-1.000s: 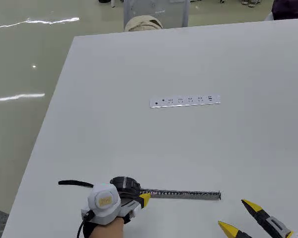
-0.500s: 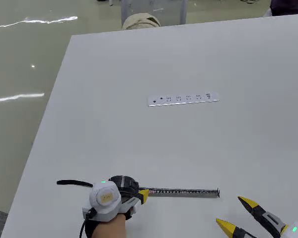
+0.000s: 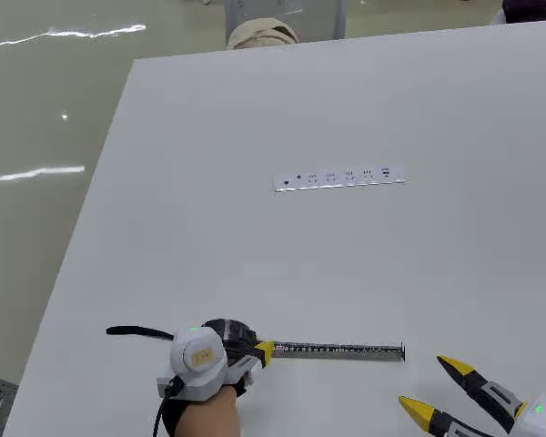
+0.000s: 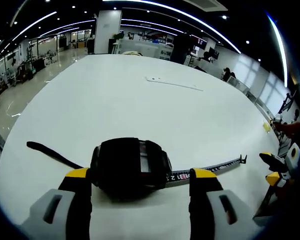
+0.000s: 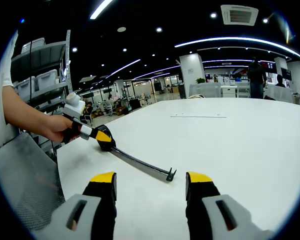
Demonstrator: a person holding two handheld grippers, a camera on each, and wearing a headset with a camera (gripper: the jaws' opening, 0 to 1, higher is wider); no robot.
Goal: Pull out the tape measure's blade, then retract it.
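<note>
Plainly, from largest to smallest:

- The white surface (image 3: pixel 255 137) carries everything, with a white power strip (image 3: pixel 338 178) lying flat near its middle; that strip is the landmark below.
- The left hand-held gripper (image 3: pixel 246 350) sits well on the near side of the power strip and off to its left. A person's hand (image 3: pixel 205 414) holds it. In the left gripper view its yellow-tipped jaws stand on either side of the tape measure (image 4: pixel 130 165), grasping the black case between them.
- The right hand-held gripper (image 3: pixel 429 385) is on the near side of the power strip and to its right. Its jaws are spread wide and released, with nothing between them. In the right gripper view the same gripper (image 5: pixel 151 178) points at the blade's tip, close to it but not touching.
- The tape measure (image 3: pixel 229 335) rests on the surface well on the near side of the power strip, below its left end.
- The blade (image 3: pixel 337 350) is pulled out of the case and lies flat on the surface, roughly parallel to the power strip, running rightward.
- A black strap (image 3: pixel 136 333) trails from the case on the surface, away from the blade.
- The end hook (image 3: pixel 402 351) lies below the power strip's right end, just left of the right hand-held gripper's jaws.
</note>
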